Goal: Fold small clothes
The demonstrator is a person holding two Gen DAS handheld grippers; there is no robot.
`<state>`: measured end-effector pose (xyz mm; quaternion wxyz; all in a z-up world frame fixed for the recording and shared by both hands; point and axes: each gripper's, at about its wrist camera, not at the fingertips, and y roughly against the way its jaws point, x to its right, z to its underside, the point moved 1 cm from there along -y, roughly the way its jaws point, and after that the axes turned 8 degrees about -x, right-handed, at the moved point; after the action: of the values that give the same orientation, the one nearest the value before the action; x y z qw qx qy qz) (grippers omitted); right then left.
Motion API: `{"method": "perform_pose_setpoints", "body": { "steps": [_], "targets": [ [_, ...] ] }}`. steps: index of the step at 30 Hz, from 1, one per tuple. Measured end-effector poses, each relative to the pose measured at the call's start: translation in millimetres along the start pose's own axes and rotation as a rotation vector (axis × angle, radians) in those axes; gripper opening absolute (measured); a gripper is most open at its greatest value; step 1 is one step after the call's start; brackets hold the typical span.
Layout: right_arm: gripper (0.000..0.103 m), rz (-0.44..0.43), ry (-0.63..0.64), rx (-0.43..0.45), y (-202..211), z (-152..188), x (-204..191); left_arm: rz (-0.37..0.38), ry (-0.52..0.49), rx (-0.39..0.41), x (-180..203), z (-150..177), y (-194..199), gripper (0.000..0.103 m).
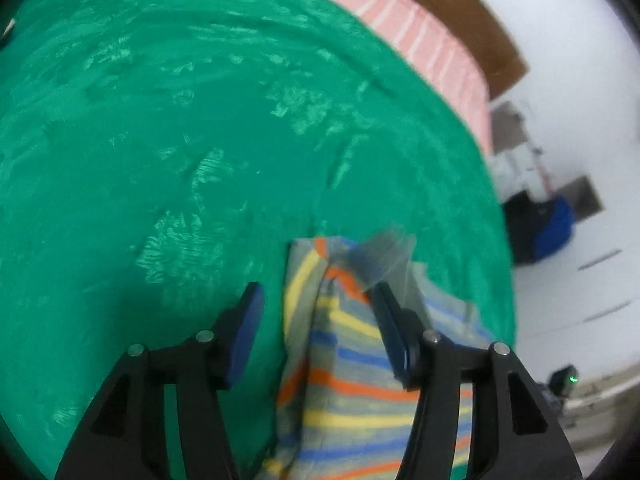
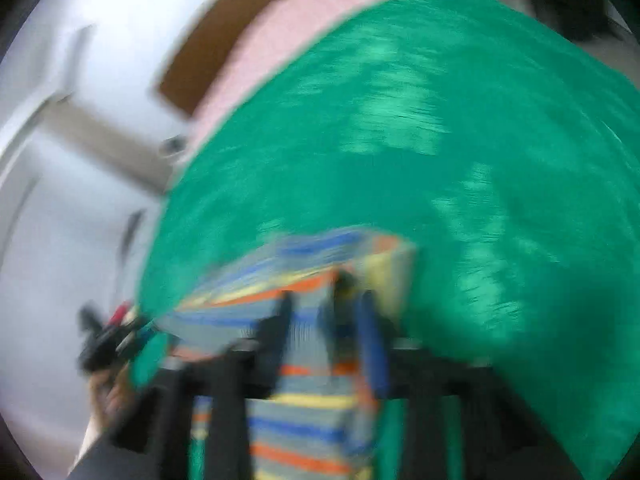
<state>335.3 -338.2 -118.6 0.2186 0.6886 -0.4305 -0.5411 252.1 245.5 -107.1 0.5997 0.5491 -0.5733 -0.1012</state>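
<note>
A small grey garment with orange, yellow and blue stripes [image 1: 344,364] lies on a green cloth [image 1: 180,140]. In the left wrist view my left gripper [image 1: 316,296] is open, its fingers wide apart, with the garment's raised fold between them near the right finger. The right wrist view is heavily blurred. There the same striped garment [image 2: 304,396] runs between the fingers of my right gripper [image 2: 324,304], which stand a garment's width apart. I cannot tell whether they pinch it.
A pink striped sheet [image 1: 424,36] lies under the green cloth at its far edge, also in the right wrist view [image 2: 280,60]. A brown board [image 1: 460,8] stands behind it. White floor [image 1: 580,260] with a dark blue bag [image 1: 548,228] lies beyond the cloth's right edge.
</note>
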Motion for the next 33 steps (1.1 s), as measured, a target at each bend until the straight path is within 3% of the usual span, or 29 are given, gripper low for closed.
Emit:
{"method": "perform_pose_setpoints", "body": {
  "steps": [3,5,7,9,10,14,15,16,20,22,25,29,31,33],
  "targets": [
    [0.043,0.03,0.15,0.046,25,22,-16,-0.061,-0.12,0.057,-3,25,27,0.071],
    [0.043,0.007,0.242,0.032,33,36,-34,-0.053,-0.181,0.061,-2,48,33,0.074],
    [0.043,-0.12,0.26,-0.066,25,41,-55,-0.056,-0.221,0.054,-3,58,34,0.077],
    [0.043,-0.191,0.215,-0.192,3,43,-68,-0.122,-0.283,0.06,-1,77,29,0.077],
    [0.043,-0.204,0.177,-0.275,-20,42,-79,-0.151,-0.302,0.072,-1,88,27,0.077],
    [0.043,-0.182,0.064,-0.434,-106,20,-106,-0.205,-0.278,0.103,-19,120,26,0.078],
    [0.043,-0.183,0.039,-0.422,-119,9,-109,-0.223,-0.273,0.115,-25,126,26,0.08],
    [0.043,-0.217,0.014,-0.352,-129,-10,-115,-0.237,-0.268,0.125,-33,133,28,0.082],
    [0.043,-0.281,-0.016,0.018,-106,-59,-130,-0.238,-0.255,0.17,-58,151,35,0.087],
    [0.043,-0.239,0.018,0.033,-91,-62,-143,-0.22,-0.26,0.202,-69,157,34,0.088],
    [0.044,-0.191,0.197,-0.085,-83,-39,-172,-0.194,-0.268,0.251,-74,163,33,0.09],
    [0.053,-0.134,0.334,-0.482,-123,30,-196,-0.221,-0.303,0.253,-69,165,29,0.094],
    [0.053,-0.076,0.315,-0.55,-150,37,-193,-0.218,-0.304,0.256,-68,167,30,0.094],
    [0.052,-0.068,0.3,-0.496,-166,21,-194,-0.205,-0.3,0.258,-69,166,31,0.094]
  ]
}}
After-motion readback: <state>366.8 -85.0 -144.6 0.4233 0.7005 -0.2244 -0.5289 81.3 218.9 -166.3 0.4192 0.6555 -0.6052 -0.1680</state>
